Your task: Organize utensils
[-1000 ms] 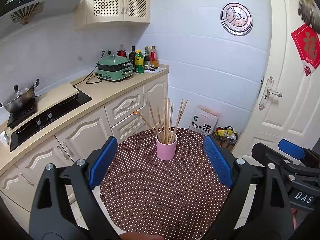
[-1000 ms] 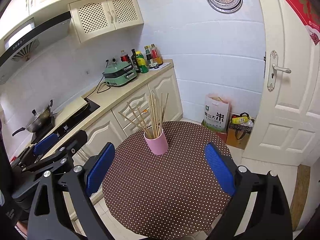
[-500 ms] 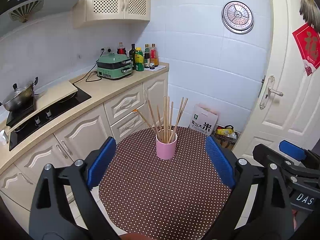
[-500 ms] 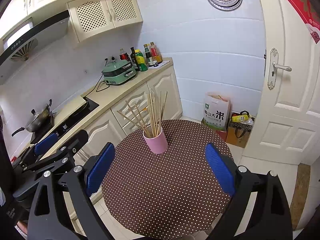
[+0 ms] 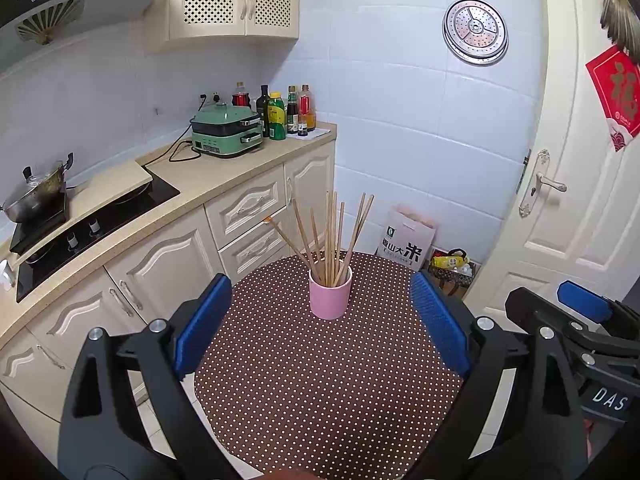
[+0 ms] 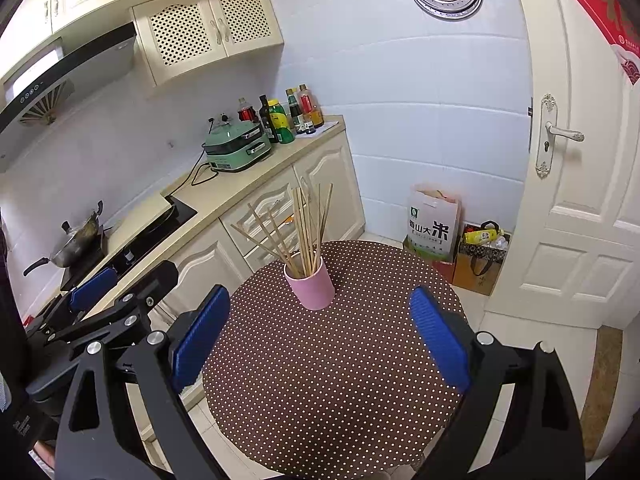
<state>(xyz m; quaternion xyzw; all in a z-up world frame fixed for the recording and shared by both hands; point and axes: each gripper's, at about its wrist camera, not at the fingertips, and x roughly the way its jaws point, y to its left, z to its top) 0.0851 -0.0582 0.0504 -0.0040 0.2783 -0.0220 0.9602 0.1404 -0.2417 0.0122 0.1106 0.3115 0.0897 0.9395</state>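
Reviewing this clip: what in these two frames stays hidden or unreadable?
- Bottom of the chopsticks: hidden inside the pink cup, both views.
- Exact chopstick count: they overlap, too thin to tell.
- Near edge of the table: cut off by the frame and both open hand-held grippers, left and right.
- Bottle labels: too small.

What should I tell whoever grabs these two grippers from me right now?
Left gripper: open, empty, held back from the table.
Right gripper: open, empty, alongside it.
Pink cup stands upright on the dotted round table, and all visible chopsticks are in it, fanned out loosely.
Done: no loose utensils show on the table.
Left: possibly only straightening the bundle; nothing else to sort is visible.
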